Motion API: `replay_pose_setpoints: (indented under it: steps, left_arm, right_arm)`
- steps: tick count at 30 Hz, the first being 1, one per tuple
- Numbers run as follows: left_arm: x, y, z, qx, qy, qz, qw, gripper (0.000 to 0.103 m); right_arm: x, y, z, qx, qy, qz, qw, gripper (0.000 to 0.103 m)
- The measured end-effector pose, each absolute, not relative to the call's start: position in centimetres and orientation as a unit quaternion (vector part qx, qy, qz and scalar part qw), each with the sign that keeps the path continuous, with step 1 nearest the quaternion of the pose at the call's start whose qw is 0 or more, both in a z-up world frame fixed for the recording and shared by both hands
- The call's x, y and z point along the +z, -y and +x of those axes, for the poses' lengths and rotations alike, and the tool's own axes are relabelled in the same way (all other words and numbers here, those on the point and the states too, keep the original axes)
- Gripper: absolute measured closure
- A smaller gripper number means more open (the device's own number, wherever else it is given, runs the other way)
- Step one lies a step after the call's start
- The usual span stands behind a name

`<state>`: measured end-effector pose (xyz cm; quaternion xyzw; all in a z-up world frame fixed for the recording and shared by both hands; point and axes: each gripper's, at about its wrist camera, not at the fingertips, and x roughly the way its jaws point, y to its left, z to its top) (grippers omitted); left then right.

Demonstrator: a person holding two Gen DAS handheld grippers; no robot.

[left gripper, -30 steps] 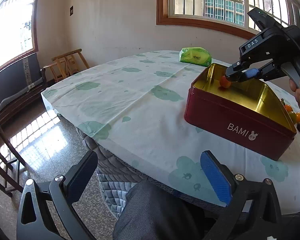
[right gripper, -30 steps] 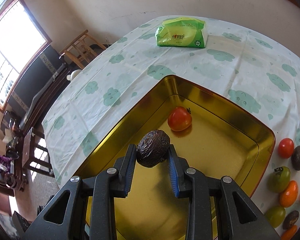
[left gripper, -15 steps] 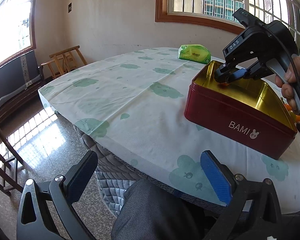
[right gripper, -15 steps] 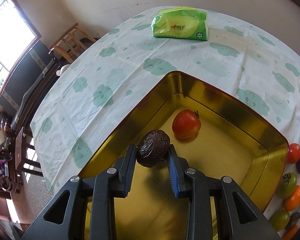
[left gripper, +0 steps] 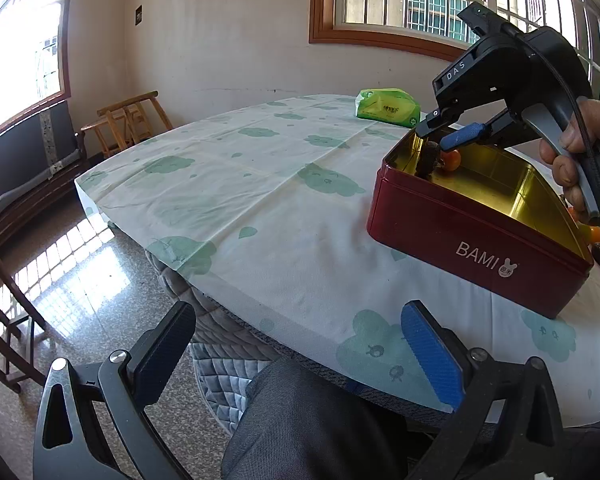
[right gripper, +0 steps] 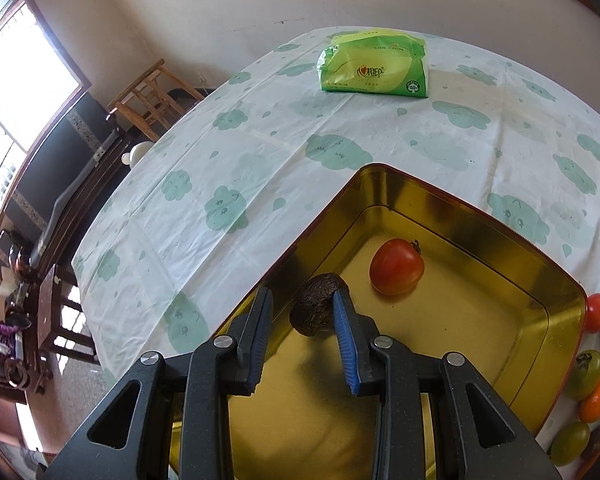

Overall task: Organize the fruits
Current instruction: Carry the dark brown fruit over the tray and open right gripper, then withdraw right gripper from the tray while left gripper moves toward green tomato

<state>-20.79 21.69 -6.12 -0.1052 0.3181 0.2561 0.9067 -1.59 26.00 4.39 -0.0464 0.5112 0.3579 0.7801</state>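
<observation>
A red tin with a gold inside [left gripper: 476, 232] [right gripper: 452, 216] stands on the table. In it lie a red tomato [right gripper: 397, 266] [left gripper: 450, 159] and a dark wrinkled fruit [right gripper: 318, 304] [left gripper: 429, 157]. My right gripper [right gripper: 302, 312] [left gripper: 446, 136] is open over the tin's near-left corner; the dark fruit sits between its fingers, touching the right blue pad [right gripper: 342, 328]. My left gripper [left gripper: 300, 340] is open and empty, off the table's near edge. More fruits [right gripper: 592, 356] lie on the cloth right of the tin.
A green tissue pack [right gripper: 374, 65] [left gripper: 388, 107] lies at the far side of the table. The white cloth with green clouds [left gripper: 260, 184] covers the round table. Wooden chairs [left gripper: 132, 120] stand by the wall at left. A knee [left gripper: 312, 420] is below the left gripper.
My right gripper has lowered into the tin and opened, letting go of the dark fruit beside the tomato. My left gripper has stayed open and nearly still.
</observation>
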Motion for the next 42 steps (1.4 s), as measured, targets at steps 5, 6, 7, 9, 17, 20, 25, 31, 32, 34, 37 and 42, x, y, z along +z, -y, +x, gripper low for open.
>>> replay_pose_setpoints:
  steps: [5,6,7,9,17,20,25,31,32,34,37,42]
  left_arm:
    - [-6.1,-21.7,-20.8,0.256,-0.318,-0.104,0.907,0.001]
    - [-6.1,-21.7,-20.8,0.256,-0.318,-0.104,0.907,0.001]
    - [-6.1,-21.7,-20.8,0.256,-0.319,-0.104,0.907,0.001]
    - [-6.1,-21.7,-20.8,0.256,-0.318,-0.104,0.907,0.001]
    - [-6.1,-21.6,-20.7,0.257,-0.319,-0.101,0.907,0.001]
    - [-6.1,-21.5,-20.7,0.257,-0.319,-0.098,0.907,0.001]
    - [-6.0,-21.3,-20.7,0.26,-0.319,-0.093,0.907,0.001]
    - [-5.9,-20.9,-20.6,0.267,-0.32,-0.082,0.905,0.001]
    - [-5.9,-20.8,-20.6,0.268,-0.32,-0.08,0.905,0.001]
    - [-5.9,-20.7,-20.6,0.271,-0.32,-0.076,0.905,0.001]
    - [-5.5,-20.7,-21.0,0.28,-0.313,-0.074,0.905,0.001]
    - [-3.9,-19.5,-21.4,0.274,-0.304,-0.039,0.911,0.001]
  right_arm:
    - [5.8,-25.5,-2.8,0.375,-0.478,-0.039,0.793,0.065]
    - [6.1,-25.3,-3.1,0.379,-0.47,-0.037,0.796,0.064]
    - [6.4,-25.0,-3.5,0.383,-0.462,-0.037,0.799,0.063]
    - [7.2,-24.0,-4.3,0.388,-0.443,-0.035,0.807,0.062]
    - [9.9,-15.3,-8.8,0.359,-0.356,-0.048,0.861,0.036]
    - [9.2,-10.1,-9.3,0.314,-0.351,-0.054,0.881,0.032]
    - [6.4,-0.6,-7.4,0.197,-0.379,-0.064,0.902,0.028]
    - [3.2,11.5,-4.4,0.06,-0.419,-0.031,0.905,0.028]
    - [2.8,13.0,-4.0,0.041,-0.426,-0.025,0.904,0.027]
    - [1.8,15.8,-3.4,0.001,-0.438,-0.021,0.899,0.026]
    - [0.6,19.1,-2.8,-0.04,-0.453,-0.009,0.891,0.024]
    - [-0.1,22.6,-2.6,-0.079,-0.453,0.011,0.888,0.012]
